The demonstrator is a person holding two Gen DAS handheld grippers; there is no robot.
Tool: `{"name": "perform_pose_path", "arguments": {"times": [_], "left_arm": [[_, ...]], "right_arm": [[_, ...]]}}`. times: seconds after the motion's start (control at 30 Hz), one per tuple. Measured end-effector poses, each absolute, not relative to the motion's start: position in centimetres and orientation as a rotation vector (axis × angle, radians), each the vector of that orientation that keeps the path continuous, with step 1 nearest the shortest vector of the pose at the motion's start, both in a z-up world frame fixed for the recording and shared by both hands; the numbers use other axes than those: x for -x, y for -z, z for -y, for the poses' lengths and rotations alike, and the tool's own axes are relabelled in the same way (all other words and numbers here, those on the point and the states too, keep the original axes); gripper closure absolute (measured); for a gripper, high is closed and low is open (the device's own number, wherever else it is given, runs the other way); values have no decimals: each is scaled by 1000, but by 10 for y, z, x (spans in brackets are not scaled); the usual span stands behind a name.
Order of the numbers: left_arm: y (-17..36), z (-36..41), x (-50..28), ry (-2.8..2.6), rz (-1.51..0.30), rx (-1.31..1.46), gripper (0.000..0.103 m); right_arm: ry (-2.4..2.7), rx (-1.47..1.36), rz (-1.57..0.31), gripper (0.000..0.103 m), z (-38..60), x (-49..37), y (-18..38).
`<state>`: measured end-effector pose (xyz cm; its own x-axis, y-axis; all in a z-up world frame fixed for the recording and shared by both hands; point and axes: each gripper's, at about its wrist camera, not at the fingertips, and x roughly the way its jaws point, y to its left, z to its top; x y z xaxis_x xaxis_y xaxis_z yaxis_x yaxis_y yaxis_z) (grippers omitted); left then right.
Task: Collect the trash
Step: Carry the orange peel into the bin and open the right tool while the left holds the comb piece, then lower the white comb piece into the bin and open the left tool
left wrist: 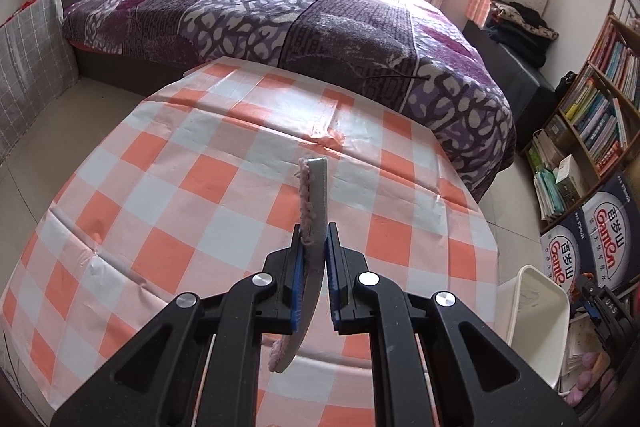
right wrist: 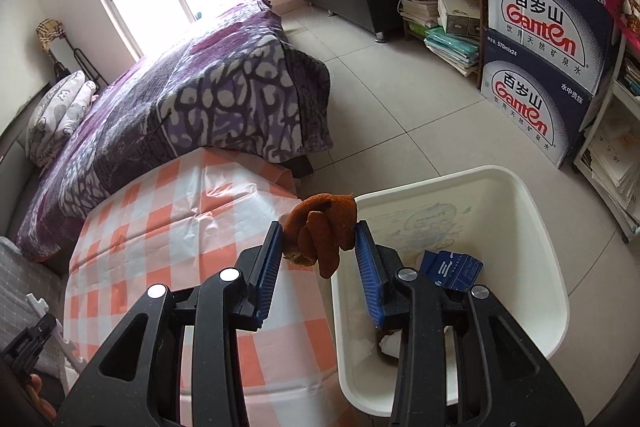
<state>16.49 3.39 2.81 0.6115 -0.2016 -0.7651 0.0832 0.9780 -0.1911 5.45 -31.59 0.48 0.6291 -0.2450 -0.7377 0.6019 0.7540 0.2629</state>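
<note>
My worry was the dried orange peel (right wrist: pixel 322 233), pinched only at the tips of my right gripper (right wrist: pixel 320 243), slipping and landing on the checked tablecloth (right wrist: pixel 160 227) rather than in the white bin (right wrist: pixel 532 227) at four o'clock. It looked curled, brown-orange and brittle, hanging at the bin's near rim, while my left gripper (left wrist: pixel 315 247) was clamped narrow on a thin grey pad with a pink fuzzy edge (left wrist: pixel 314 195) above the table.
</note>
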Motion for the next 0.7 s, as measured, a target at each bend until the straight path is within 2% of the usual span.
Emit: {"name": "perform_pose_path", "arguments": {"times": [0.7], "left_arm": [[-31, 52, -134, 294, -882, -4, 92]], "right_arm": [[680, -603, -796, 65, 373, -17, 4]]}}
